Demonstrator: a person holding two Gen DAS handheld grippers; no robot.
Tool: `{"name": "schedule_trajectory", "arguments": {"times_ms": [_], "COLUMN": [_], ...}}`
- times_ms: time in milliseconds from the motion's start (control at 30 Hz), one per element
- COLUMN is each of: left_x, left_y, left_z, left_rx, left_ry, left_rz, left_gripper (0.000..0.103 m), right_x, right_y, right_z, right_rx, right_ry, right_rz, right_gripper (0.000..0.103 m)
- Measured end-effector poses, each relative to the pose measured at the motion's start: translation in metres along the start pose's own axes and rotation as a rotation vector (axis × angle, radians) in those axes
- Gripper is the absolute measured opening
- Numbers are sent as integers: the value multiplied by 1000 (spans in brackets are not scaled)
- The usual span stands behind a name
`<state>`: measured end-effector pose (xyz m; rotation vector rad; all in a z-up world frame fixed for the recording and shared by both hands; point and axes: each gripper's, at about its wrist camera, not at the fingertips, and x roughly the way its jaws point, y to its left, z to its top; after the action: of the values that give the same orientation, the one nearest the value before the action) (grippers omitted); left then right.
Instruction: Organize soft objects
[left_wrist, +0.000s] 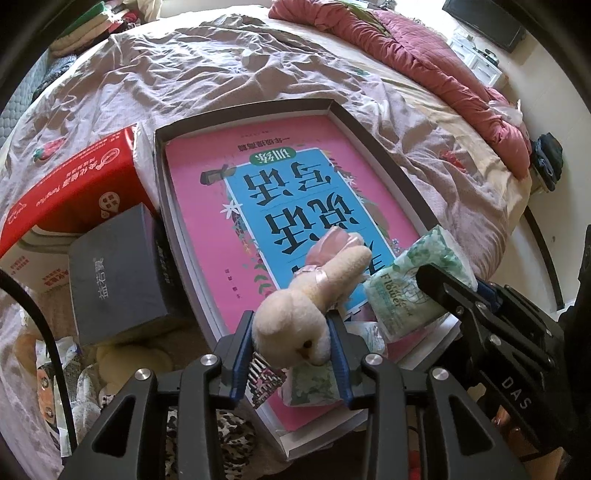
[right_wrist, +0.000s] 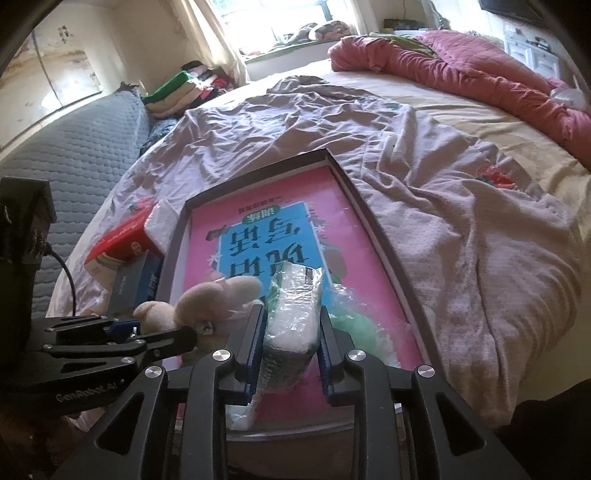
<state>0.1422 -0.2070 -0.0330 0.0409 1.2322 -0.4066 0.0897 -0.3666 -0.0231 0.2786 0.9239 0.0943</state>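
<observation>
Two grippers work at lower frame centre above the pink book (left_wrist: 229, 206): left gripper (left_wrist: 291, 343) clamps the plush rabbit (left_wrist: 295, 314), right gripper (right_wrist: 291, 332) clamps the tissue pack (right_wrist: 295, 306)

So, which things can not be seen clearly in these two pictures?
- Left wrist view: the lower part of the pink book is hidden by the plush toy and the tissue pack.
- Left wrist view: items at the lower left are cut off by the left gripper.
- Right wrist view: the tissue pack's print is blurred.
</observation>
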Motion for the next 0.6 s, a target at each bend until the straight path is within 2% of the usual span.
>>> {"name": "schedule_trajectory", "arguments": {"times_ms": [133,333,467,600], "left_x": [-1,-2,-7,-12], "left_y": [-1,-1,-1,-2], "left_z": [-1,-1,-1,0], "left_rx": [4,5,10,16], "left_ry": [-3,-7,-19,-30], "left_rz": [7,13,13,8], "left_gripper": [38,39,44,48], "right_x": [-1,-4,-6,-9], "right_y": [-2,-2,-2,-2], "right_z": [0,1,1,2], "right_rx": [0,-14,-14,-9], "right_ry": [-8,-15,-22,-27], "right_rz": [-25,-53,-58,-61], "right_gripper": [34,35,36,42]}}
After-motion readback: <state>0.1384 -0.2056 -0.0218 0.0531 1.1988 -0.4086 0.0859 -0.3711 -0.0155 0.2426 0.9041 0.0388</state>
